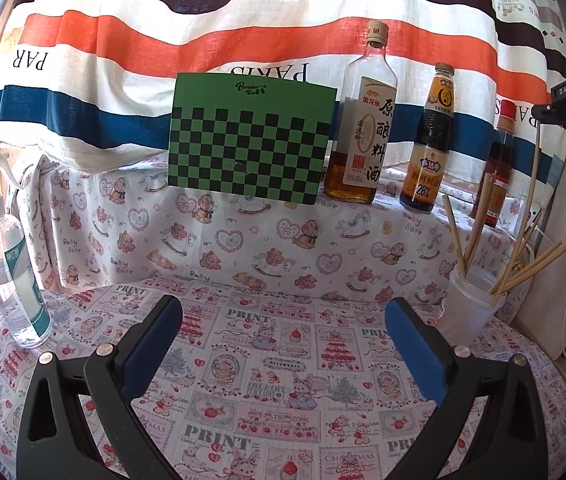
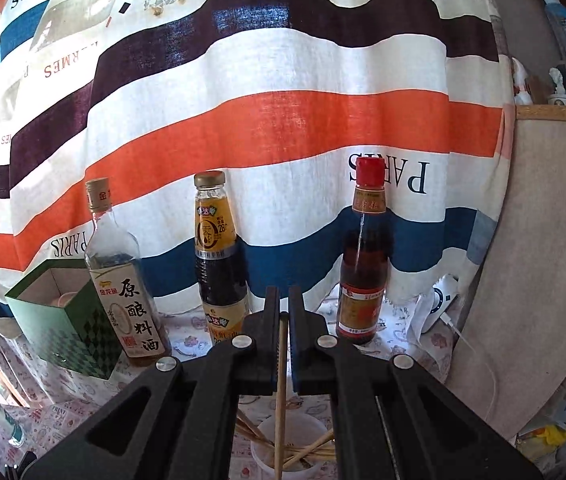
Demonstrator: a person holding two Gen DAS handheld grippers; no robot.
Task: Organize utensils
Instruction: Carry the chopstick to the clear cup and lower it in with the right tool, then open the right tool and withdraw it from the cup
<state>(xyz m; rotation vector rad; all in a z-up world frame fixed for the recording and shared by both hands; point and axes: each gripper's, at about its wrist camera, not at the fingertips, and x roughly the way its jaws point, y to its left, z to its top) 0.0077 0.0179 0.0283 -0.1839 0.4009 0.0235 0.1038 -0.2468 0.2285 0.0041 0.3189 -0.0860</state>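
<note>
Here a single chopstick (image 2: pixel 281 384) stands nearly upright, clamped between the jaws of the right gripper (image 2: pixel 283 300), its lower end hanging over the mouth of the plastic cup (image 2: pixel 267 454), where several other chopsticks (image 2: pixel 307 454) lie crossed and leaning at loose angles. In the left wrist view the same cup (image 1: pixel 469 308) sits at the right of the patterned tabletop (image 1: pixel 267 360), with the held stick rising toward the right gripper at the frame's edge. The left gripper (image 1: pixel 283 320) hovers over bare cloth with its jaws wide apart and nothing between them, well clear of the cup. On the raised ledge behind stand three bottles, the cooking wine bottle (image 1: pixel 363 128), a dark sauce bottle (image 1: pixel 429 140) and a red-capped bottle (image 2: pixel 365 256), beside a green checked box (image 1: pixel 249 138); a spray bottle (image 1: pixel 11 264) stands far left. The grip is narrow on a thin, smooth stick, so it could swivel or slip through the jaws. The light cup is unsteadied, so a stick catching on the tangle inside could tip it and spill the lot.
</note>
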